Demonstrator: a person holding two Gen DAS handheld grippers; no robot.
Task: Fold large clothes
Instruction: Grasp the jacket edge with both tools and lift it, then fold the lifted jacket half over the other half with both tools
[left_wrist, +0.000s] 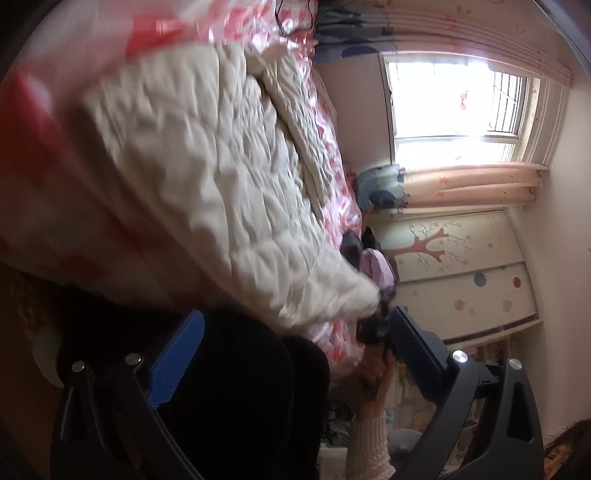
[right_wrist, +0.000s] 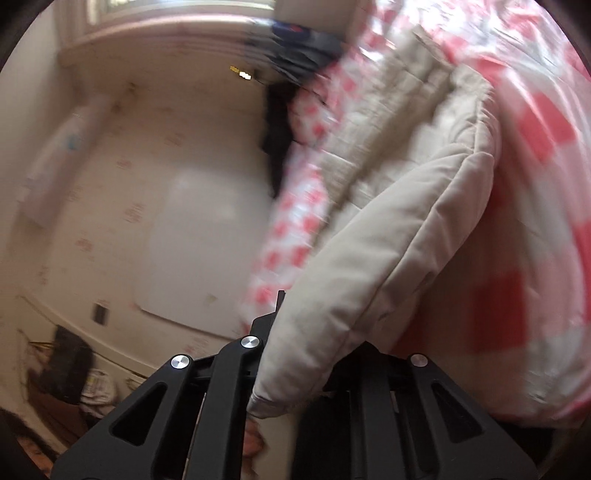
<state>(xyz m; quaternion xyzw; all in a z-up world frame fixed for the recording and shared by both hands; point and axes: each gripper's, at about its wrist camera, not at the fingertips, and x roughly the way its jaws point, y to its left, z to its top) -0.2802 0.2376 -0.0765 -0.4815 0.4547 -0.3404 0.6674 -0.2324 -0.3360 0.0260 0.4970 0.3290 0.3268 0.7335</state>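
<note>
Pinching puffy quilted beige jacket, R gripper.

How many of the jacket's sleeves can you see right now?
1 for certain: a cream sleeve runs down into the shut right gripper, cuff hanging below. The jacket lies on the checked bedspread; its other sleeve may be hidden.

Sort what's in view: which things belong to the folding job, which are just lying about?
Job:
- beige quilted coat, its sleeve clamped in the right gripper
- left gripper, open

Lying about:
- red-and-white checked bedspread
- lilac garment
- curtains
- wardrobe with tree decal
</note>
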